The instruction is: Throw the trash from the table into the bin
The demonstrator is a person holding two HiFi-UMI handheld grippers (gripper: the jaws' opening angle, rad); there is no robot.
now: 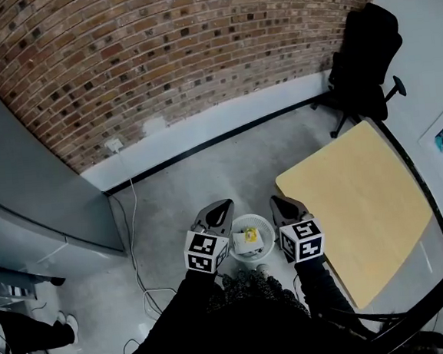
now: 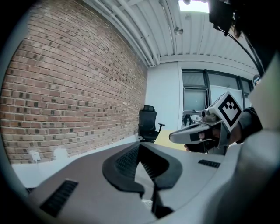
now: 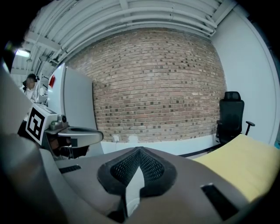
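In the head view a white bin (image 1: 266, 225) stands on the grey floor just left of the table, with yellow and white trash (image 1: 249, 237) inside it. My left gripper (image 1: 222, 205) and right gripper (image 1: 278, 200) hang side by side above the bin, one on each side of it. Both are shut with nothing between the pads. The left gripper view shows its own closed tips (image 2: 140, 145) and the right gripper (image 2: 192, 133) beside it. In the right gripper view the closed tips (image 3: 139, 149) point toward the brick wall, and the left gripper (image 3: 83, 133) is alongside. The yellow table (image 1: 362, 198) top is bare.
A black office chair (image 1: 365, 52) stands by the far corner of the table. A grey cabinet (image 1: 30, 189) lines the left side, with cables (image 1: 143, 295) trailing across the floor beside it. Another person's shoes (image 1: 65, 329) show at the lower left. The brick wall (image 1: 157, 55) lies ahead.
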